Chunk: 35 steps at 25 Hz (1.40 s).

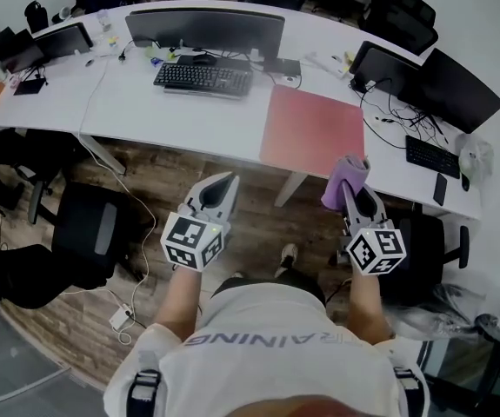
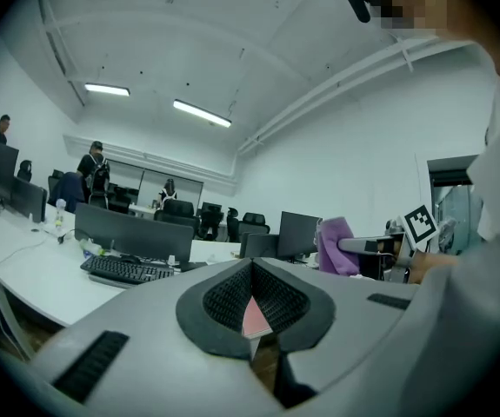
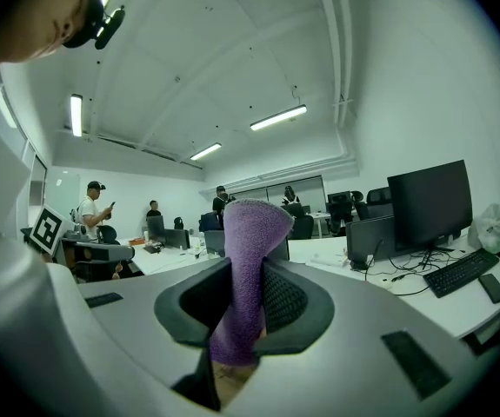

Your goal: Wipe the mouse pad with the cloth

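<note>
One purple cloth (image 1: 345,179) is clamped upright between the jaws of the right gripper (image 1: 354,194), on the near side of the white desk (image 1: 189,115). The single red mouse pad (image 1: 310,130) lies flat on that desk just beyond the cloth, to the right of one keyboard (image 1: 202,78). The left gripper (image 1: 221,185) has its jaws together on nothing.

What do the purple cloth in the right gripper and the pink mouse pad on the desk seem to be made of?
Purple cloth: probably microfibre or terry fabric, matt. Its surface shows a fine fuzzy nap, and it bends softly at the top.
Pink mouse pad: perhaps a fabric-topped or leather-like sheet, matt. It lies flat and thin with no strong glare, but its texture is too small to tell.
</note>
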Motion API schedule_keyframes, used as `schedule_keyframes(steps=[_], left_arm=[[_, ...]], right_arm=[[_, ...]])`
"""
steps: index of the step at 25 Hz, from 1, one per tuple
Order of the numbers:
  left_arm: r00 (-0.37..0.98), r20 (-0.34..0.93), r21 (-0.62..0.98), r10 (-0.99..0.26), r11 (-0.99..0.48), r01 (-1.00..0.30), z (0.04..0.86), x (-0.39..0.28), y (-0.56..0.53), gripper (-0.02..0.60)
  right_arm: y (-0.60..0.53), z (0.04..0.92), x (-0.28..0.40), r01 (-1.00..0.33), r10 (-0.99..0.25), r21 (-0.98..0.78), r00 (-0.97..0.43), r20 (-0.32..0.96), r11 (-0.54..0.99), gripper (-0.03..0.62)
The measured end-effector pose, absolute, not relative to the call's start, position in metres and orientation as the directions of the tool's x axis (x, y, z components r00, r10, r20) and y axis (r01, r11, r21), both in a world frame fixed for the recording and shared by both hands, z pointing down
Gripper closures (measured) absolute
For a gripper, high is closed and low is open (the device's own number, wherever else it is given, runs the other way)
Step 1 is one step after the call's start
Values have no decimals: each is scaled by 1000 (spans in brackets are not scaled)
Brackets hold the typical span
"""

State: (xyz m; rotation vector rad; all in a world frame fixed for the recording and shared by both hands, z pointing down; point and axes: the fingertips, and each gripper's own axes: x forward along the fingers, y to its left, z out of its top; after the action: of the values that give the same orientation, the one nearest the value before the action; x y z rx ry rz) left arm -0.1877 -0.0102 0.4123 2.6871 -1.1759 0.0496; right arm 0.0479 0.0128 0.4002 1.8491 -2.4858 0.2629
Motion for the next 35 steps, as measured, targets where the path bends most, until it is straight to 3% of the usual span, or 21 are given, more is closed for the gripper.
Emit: schedule_keyframes(steps=[13, 25, 35], left_arm=[[666, 154, 133, -729, -653, -746, 407, -103, -136, 551], [630, 185, 134, -754, -616, -776, 419, 17, -251, 551], [634, 222, 148, -740, -618, -772, 441, 44, -309, 551]], right_arm=[[-123, 414, 126, -933, -938, -185, -331, 106, 309, 497], [-244, 441, 253, -919, -924, -236, -355, 146, 316, 497], [-287, 476, 294, -928, -929, -280, -308, 206, 245, 497]])
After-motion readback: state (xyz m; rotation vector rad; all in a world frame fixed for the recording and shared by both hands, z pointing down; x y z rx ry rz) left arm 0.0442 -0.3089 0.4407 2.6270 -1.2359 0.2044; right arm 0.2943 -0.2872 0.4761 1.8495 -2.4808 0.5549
